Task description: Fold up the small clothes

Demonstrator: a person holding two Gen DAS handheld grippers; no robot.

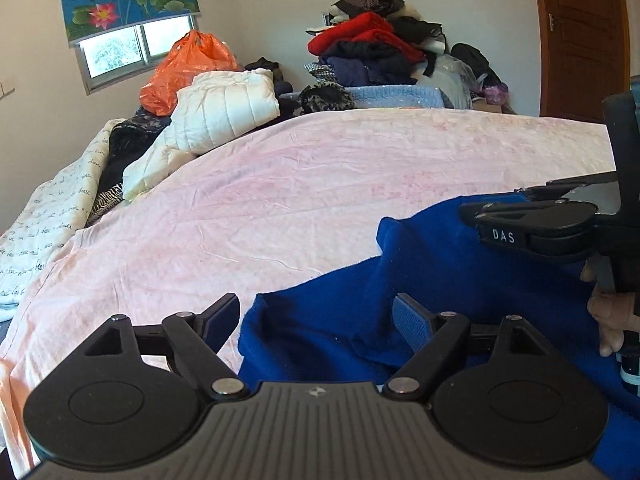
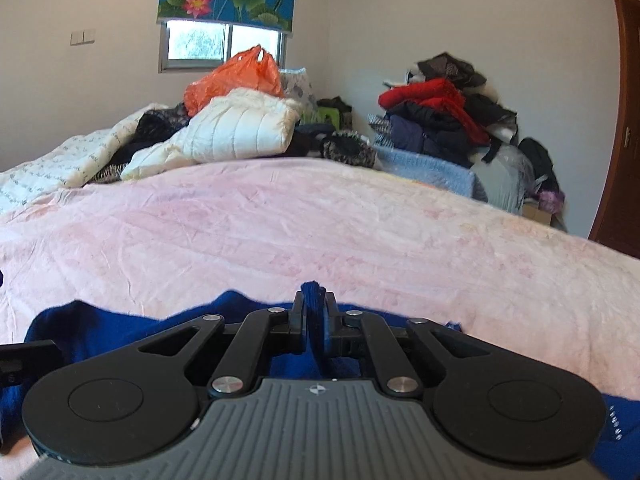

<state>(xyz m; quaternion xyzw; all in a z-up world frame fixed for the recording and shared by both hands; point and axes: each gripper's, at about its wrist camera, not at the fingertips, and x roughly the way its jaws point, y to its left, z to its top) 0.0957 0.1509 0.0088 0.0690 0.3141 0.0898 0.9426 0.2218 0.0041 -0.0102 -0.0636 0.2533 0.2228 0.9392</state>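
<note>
Blue garment (image 2: 314, 300) pinched only in right gripper (image 2: 316, 320).

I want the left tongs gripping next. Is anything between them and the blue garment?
Nothing visible. The open left tongs already straddle the blue garment; the right tongs pinch its far edge.

Black linkage arms on round pivot discs, silver rivets and a ribbed grey body are being shown on both grippers: left gripper (image 1: 316, 318), blue pads (image 1: 412, 322); right gripper (image 2: 316, 322), lettered "DAS".
</note>
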